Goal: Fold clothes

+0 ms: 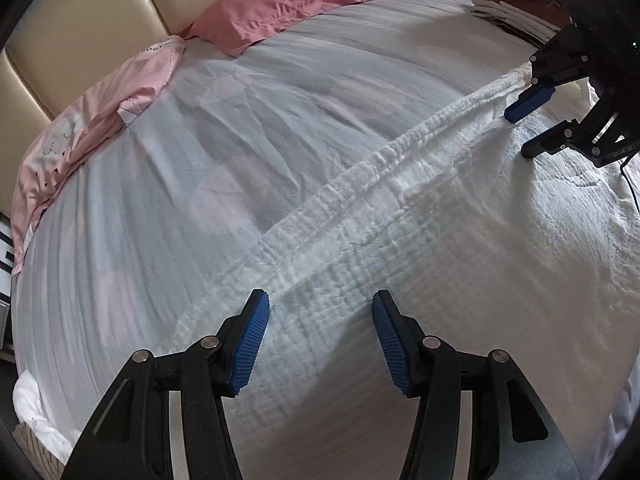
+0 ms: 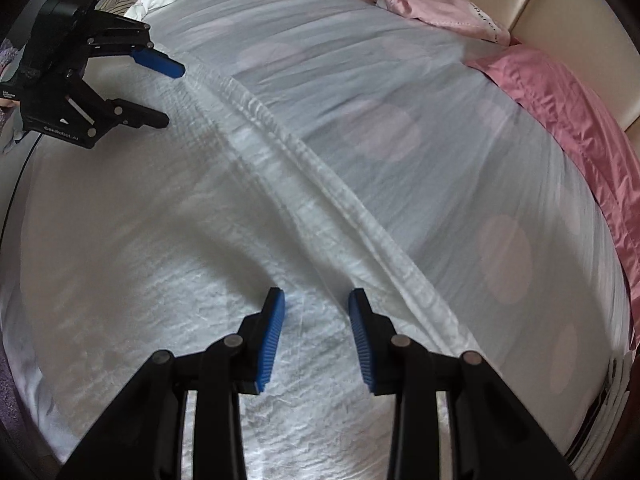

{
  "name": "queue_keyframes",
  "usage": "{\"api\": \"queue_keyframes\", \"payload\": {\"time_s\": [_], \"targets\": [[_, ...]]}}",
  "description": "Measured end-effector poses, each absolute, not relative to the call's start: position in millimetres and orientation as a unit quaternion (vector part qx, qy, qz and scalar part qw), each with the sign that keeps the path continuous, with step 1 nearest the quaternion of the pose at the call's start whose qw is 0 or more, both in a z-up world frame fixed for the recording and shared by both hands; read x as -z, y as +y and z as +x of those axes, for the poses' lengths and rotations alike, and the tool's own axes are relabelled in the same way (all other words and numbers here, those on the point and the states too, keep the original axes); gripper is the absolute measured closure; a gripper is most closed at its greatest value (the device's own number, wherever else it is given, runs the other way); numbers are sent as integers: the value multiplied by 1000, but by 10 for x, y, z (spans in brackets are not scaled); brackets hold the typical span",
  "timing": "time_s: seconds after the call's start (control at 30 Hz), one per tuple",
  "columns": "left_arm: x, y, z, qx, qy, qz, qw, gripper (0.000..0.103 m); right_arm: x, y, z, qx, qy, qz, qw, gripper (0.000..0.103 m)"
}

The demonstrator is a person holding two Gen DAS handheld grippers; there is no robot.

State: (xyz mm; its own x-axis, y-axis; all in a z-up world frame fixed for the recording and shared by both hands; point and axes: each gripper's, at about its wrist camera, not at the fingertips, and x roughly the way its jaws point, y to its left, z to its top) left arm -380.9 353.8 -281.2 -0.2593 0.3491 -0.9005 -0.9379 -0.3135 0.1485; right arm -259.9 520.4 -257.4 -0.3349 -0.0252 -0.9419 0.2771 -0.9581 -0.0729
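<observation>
Hovering with fingers apart, the left claw (image 1: 320,344) and right claw (image 2: 316,340) flank a white crinkled cotton garment (image 1: 460,248) spread across the frame's lower half on the grey-sheeted bed (image 1: 160,200).

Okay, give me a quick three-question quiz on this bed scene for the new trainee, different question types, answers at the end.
1. True or false: the left gripper is clamped on the white crinkled garment.
2. Multiple choice: the dark pink pillow lies A) by the beige headboard B) on the garment C) between the right gripper's fingers.
3. Fill in: the garment's thick gathered edge runs from one gripper towards the ____.

Key: 1 false, both grippers are open above the cloth; 2 A; 3 other gripper.
</observation>
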Motion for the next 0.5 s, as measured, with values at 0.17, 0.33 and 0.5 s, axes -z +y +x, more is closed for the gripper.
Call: {"api": "queue_keyframes", "payload": {"time_s": [0.17,0.33,0.5], "targets": [[2861,3582,-3895,-706,337,-429,452,68,2626,5236,-2613,811,86,571,97,82],[2782,3636,-3826,-722,333,-425,432,96,2542,5133,-2547,818,94,561,87,100],[2521,3603,-3746,-747,328,-392,425,97,2266,5099,-2509,837,102,533,70,102]]}}
